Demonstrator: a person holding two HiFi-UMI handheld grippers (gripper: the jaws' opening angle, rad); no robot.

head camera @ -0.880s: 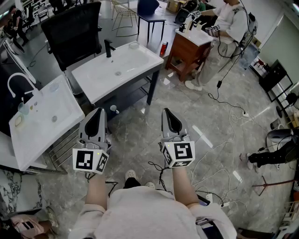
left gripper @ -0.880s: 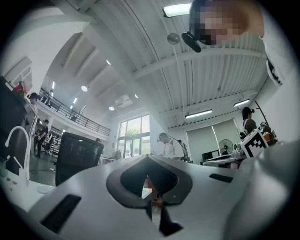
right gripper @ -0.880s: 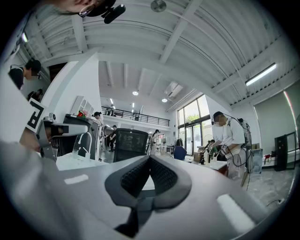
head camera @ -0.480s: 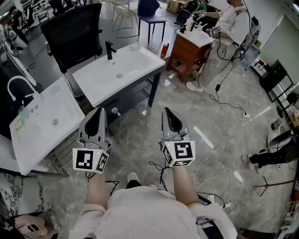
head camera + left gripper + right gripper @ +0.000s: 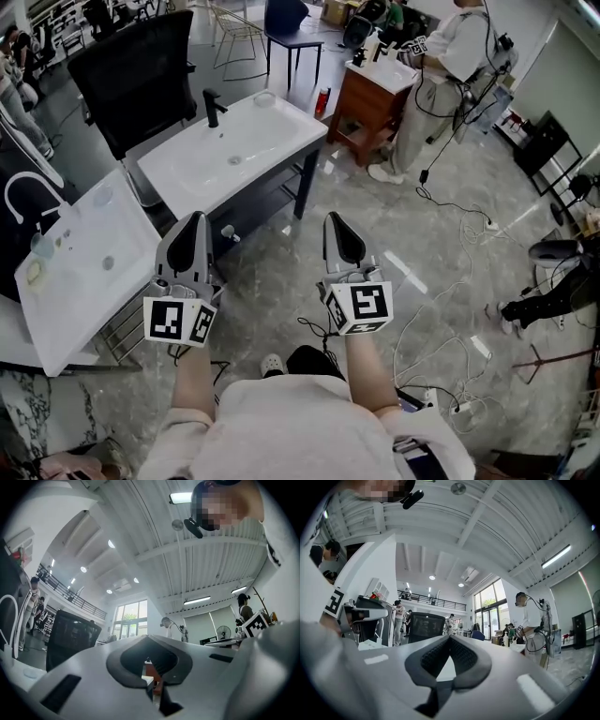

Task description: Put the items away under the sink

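Both claws shut, empty, above the marble floor [image 5: 281, 281]

Left claw [image 5: 196, 219] and right claw [image 5: 336, 221] each have their jaws pressed together with nothing between them. Just ahead stands the white sink [image 5: 234, 150] with its black tap [image 5: 211, 101]. A red bottle [image 5: 322, 99] sits on the floor beyond it, its label too small to read.

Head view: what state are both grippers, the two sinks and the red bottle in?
Left gripper: shut, empty.
Right gripper: shut, empty.
Sink with black tap: basin empty.
Near sink: small items on its rim.
Red bottle: upright on the floor.
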